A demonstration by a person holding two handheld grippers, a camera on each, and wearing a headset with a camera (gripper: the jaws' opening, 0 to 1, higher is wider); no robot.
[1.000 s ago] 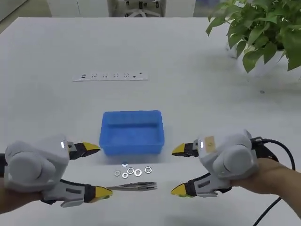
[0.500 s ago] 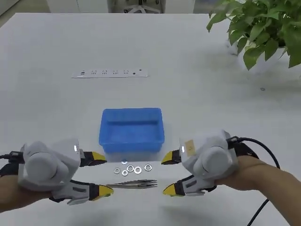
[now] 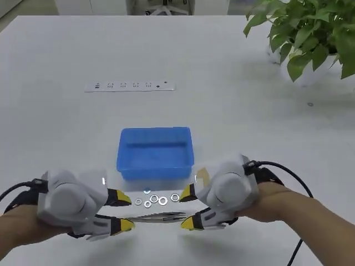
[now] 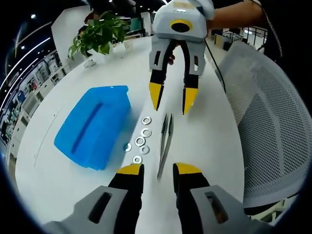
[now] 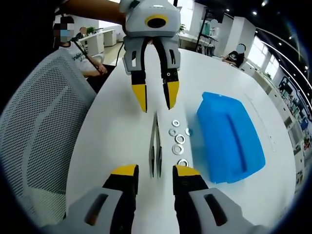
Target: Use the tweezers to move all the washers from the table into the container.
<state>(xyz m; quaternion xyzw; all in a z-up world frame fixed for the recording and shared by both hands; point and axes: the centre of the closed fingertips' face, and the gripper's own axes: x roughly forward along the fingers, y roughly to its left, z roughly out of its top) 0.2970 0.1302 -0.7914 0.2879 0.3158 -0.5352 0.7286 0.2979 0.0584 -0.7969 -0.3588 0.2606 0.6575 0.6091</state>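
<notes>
Steel tweezers (image 3: 158,217) lie just past the washers (image 3: 156,199) from the blue container (image 3: 155,169), long axis parallel to its front wall. The left claw (image 3: 126,211) and right claw (image 3: 186,209), both with jaws apart, face each other at the tweezers' opposite ends, about equally near.

Both low over the near edge of the worktop (image 3: 66,138), nose to nose, tips apart. left gripper (image 3: 126,211): points right in head view, jaws parted, one above the other. right gripper (image 3: 186,209): points left, jaws parted the same way. left hand (image 3: 18,230) and right hand (image 3: 267,201) grip the bodies from behind, forearms coming in from the bottom corners.
</notes>
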